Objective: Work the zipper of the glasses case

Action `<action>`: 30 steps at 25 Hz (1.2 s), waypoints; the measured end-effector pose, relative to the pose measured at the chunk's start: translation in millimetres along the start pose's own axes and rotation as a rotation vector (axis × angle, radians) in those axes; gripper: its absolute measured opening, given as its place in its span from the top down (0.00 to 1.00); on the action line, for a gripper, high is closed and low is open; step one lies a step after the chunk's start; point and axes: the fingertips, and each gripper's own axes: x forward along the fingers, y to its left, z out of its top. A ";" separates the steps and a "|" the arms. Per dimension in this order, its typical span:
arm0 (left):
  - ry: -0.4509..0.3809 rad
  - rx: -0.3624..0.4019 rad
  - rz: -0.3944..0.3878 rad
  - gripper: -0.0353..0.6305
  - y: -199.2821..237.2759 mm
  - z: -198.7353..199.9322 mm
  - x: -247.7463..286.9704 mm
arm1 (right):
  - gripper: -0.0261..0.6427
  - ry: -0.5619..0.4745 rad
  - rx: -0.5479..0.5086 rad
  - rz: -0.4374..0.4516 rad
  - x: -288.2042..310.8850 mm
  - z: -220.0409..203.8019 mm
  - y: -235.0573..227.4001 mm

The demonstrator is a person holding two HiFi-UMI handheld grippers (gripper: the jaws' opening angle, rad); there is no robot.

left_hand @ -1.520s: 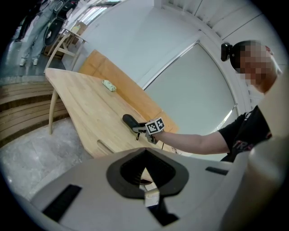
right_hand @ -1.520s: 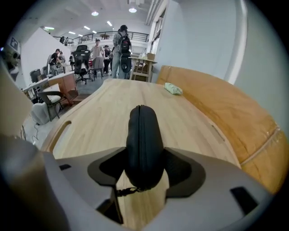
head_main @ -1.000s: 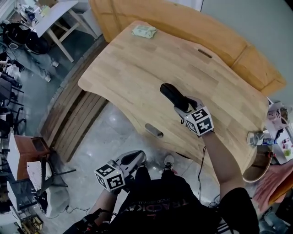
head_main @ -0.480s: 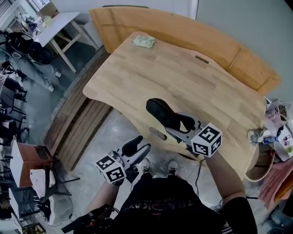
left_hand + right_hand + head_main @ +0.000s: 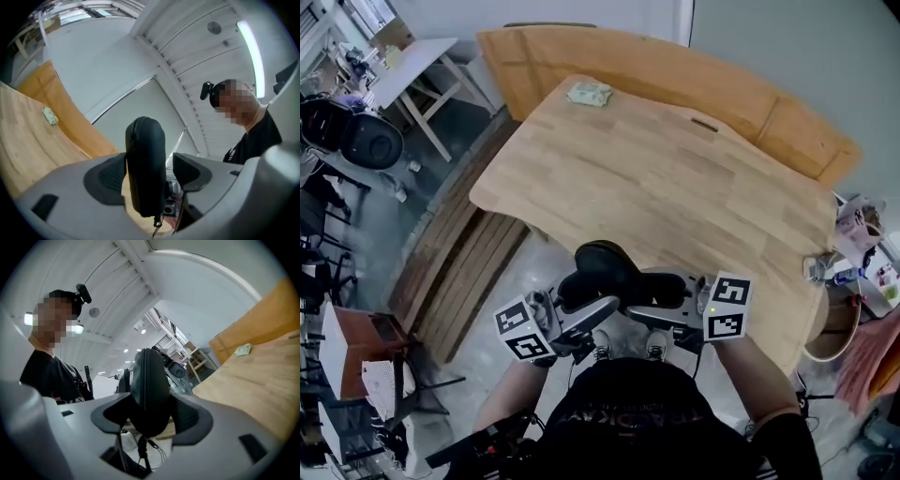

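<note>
Your right gripper [image 5: 661,292] is clamped on the black glasses case [image 5: 605,267], pads squeezing both sides. It's holding the case in the air just off the near edge of the wooden table [image 5: 675,178], above the floor. Your left gripper [image 5: 592,311] has just been opening and now stands wide, with the case's other end between its jaws. One pad might be brushing it, hard to say.

Right tool [image 5: 151,416] tight on the glasses case [image 5: 149,390]; left tool [image 5: 150,171] jaws just opening, wide around its other end.
</note>
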 end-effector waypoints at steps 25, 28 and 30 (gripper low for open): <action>-0.009 -0.080 -0.209 0.51 -35.9 7.8 0.4 | 0.55 -0.103 0.089 0.088 21.5 -5.7 49.3; -0.109 -0.170 -0.206 0.52 -26.4 29.1 -5.7 | 0.55 -0.154 0.031 0.076 12.4 5.8 52.1; -0.187 -0.244 -0.209 0.52 -16.4 46.3 -11.9 | 0.55 -0.213 0.017 0.072 -0.9 18.4 52.2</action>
